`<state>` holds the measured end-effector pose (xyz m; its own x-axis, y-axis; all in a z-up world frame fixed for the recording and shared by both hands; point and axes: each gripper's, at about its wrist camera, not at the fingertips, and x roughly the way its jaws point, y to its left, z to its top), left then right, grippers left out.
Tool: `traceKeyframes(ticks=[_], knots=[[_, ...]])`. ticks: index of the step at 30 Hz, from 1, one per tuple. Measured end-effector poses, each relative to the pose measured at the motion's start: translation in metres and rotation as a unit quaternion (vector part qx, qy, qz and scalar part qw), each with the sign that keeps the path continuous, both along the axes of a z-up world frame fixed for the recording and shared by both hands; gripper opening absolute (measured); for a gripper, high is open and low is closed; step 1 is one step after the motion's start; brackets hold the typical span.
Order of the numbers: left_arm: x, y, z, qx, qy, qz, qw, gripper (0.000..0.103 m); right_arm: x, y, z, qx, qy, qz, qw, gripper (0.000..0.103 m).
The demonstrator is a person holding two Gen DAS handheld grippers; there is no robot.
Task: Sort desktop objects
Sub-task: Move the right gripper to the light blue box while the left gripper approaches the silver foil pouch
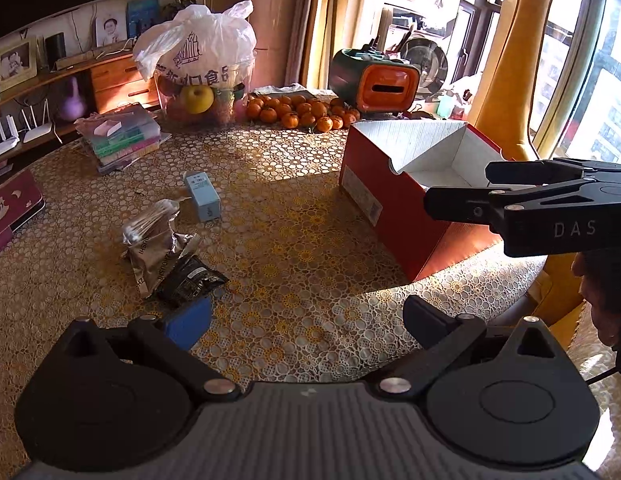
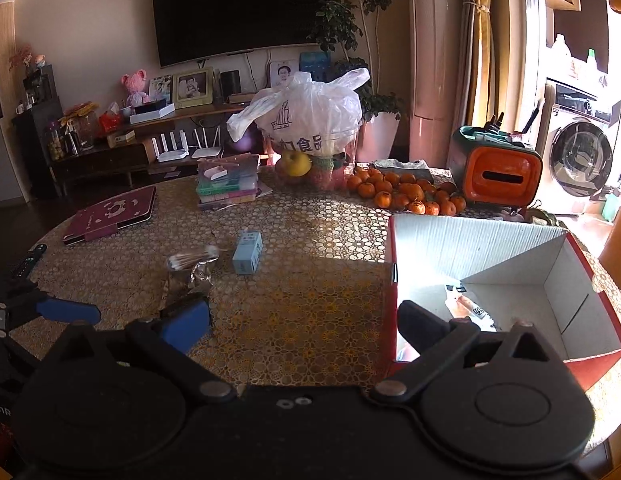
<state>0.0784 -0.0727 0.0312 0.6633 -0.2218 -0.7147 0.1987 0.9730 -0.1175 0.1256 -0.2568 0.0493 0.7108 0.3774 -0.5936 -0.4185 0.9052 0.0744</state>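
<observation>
Silver foil snack packets [image 1: 158, 252] are seen lying just ahead-left of the empty, wide-spread left claw [image 1: 306, 320], nearer than the equally wide, empty right claw [image 2: 304, 320].

Left gripper [image 1: 306, 320], right gripper [image 2: 304, 322]: jaws apart

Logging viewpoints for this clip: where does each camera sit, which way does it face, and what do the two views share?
Left wrist: on the left gripper, open above the near table edge, facing the foil packets; the right gripper and a hand show.
Right wrist: on the right gripper, open beside the red box, facing the TV wall; the left gripper enters at left.
Shared: blue carton, tangerines, box.
</observation>
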Motion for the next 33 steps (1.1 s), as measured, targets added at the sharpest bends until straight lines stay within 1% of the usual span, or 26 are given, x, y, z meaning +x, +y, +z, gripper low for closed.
traceKeyframes(ticks=[11,16,33], knots=[[-0.008,0.041,-0.005,-0.014,-0.016,0.047,0.9987,0.102,0.008,0.042,-0.006,-0.009,0.002,0.022,1.000,0.101],[-0.007,0.058,-0.012,-0.010,-0.019,0.063,0.9978,0.102,0.012,0.059,-0.010,-0.010,0.005,0.034,0.999,0.101],[0.006,0.101,-0.037,-0.018,-0.008,0.109,0.9938,0.102,0.039,0.116,-0.025,-0.034,0.013,0.072,0.997,0.101]])
